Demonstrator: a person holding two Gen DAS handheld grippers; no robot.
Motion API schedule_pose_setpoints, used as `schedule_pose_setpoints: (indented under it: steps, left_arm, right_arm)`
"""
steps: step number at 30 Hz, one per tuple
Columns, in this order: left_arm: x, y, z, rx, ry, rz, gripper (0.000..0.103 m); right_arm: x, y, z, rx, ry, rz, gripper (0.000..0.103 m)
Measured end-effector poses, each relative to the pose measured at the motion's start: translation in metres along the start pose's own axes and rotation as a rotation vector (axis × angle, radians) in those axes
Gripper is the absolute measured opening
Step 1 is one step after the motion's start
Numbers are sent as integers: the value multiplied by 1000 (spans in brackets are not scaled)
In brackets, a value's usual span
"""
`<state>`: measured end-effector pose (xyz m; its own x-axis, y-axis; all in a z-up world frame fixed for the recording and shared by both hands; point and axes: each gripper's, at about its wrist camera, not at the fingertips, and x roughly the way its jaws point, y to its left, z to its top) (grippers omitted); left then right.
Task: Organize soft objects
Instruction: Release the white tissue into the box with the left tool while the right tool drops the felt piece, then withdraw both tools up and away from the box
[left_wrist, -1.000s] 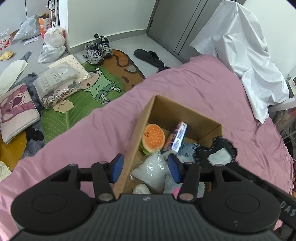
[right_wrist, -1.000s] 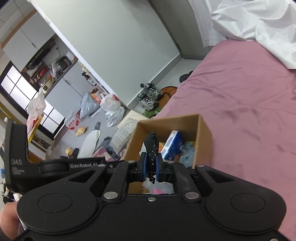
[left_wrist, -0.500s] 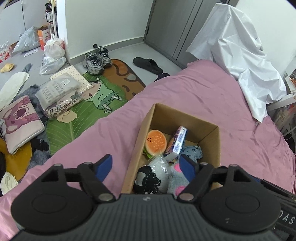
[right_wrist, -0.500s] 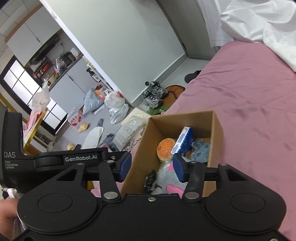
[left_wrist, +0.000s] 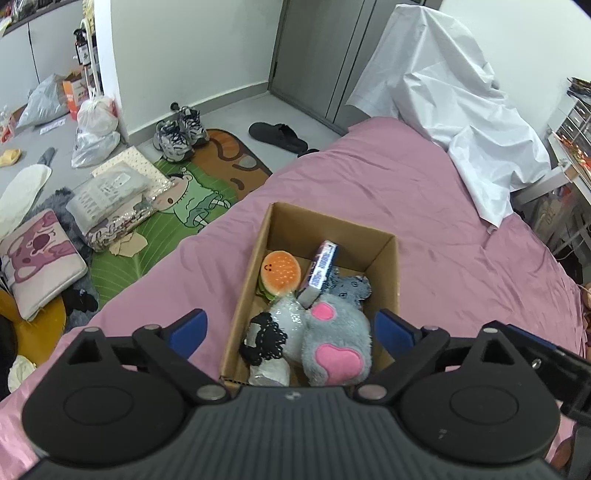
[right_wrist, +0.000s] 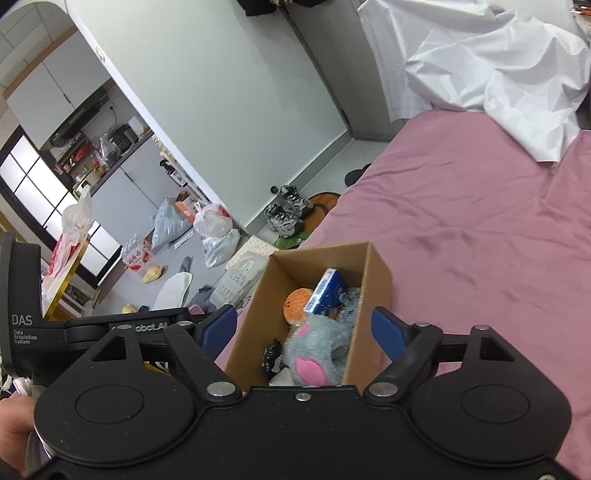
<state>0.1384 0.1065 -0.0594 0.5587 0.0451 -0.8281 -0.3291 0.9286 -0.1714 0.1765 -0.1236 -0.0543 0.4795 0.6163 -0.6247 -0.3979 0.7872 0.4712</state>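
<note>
Both my grippers — left gripper (left_wrist: 290, 328) and right gripper (right_wrist: 304, 325) — hover over the cardboard box (left_wrist: 384, 258) on the pink bed (left_wrist: 424, 206), jaws opening, empty; soft toys (left_wrist: 332, 343) lie inside.

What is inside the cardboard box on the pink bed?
In the cardboard box: a burger plush, blue packet, grey plush, black lace item. Whatever lies beneath them is covered.

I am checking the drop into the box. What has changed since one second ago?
The right gripper let go of the black lace piece, which now lies in the cardboard box. Both grippers' fingers are opening, with nothing between them; the left gripper too. The burger toy and grey plush stayed.
</note>
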Motion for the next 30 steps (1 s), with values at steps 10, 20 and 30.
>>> schedule_pose_setpoints:
  steps: [10, 20, 30]
  left_arm:
    - [-21, -22, -9, 23, -24, -2, 98]
    - [-36, -36, -20, 33, -47, -7, 98]
    - [-47, -46, -35, 51, -74, -4, 98]
  right_arm:
    - [-36, -20, 2, 15, -76, -69, 98]
    - [-54, -38, -10, 43, -100, -72, 103]
    - [-74, -47, -23, 57, -114, -64, 103]
